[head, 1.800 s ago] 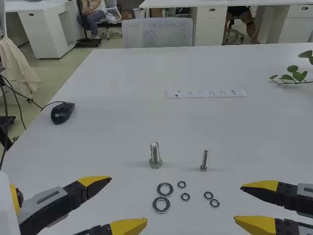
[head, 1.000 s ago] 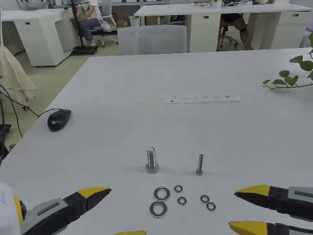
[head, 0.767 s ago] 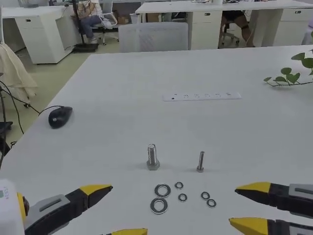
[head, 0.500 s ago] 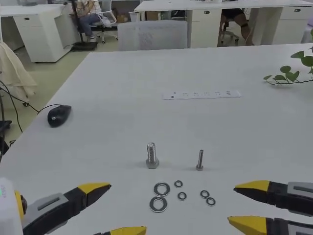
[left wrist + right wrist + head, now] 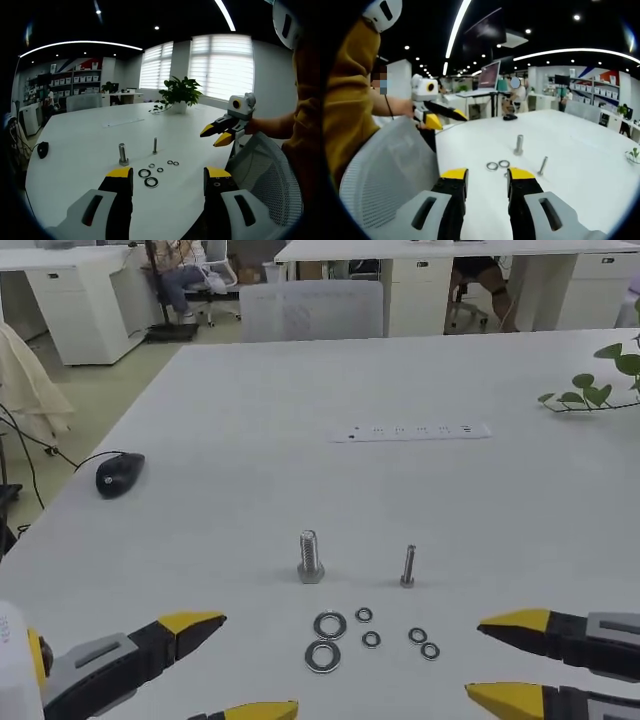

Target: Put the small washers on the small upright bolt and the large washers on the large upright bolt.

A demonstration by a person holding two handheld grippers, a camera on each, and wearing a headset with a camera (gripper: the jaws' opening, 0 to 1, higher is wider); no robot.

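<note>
While we held left gripper [image 5: 228, 665] & right gripper [image 5: 480, 660] wide open, empty, 2 large washers [image 5: 319, 625] & 4 small washers [image 5: 371, 639] lay flat by the large bolt [image 5: 310, 558] & small bolt [image 5: 408, 567]; none were on yet, all 6 to go.

Setting: open-plan office, possibly doubling as a lab. Evidence: long white table [image 5: 400, 370] carrying a power strip [image 5: 412, 431] and a computer mouse [image 5: 119, 474]; rows of white desks [image 5: 60, 300] behind it; mesh office chair [image 5: 311, 310]; monitor [image 5: 488, 75]; windows with blinds [image 5: 220, 65]; potted plant [image 5: 178, 92]. Far wall shelves [image 5: 75, 80] seem to hold storage boxes; too small to confirm.
</note>
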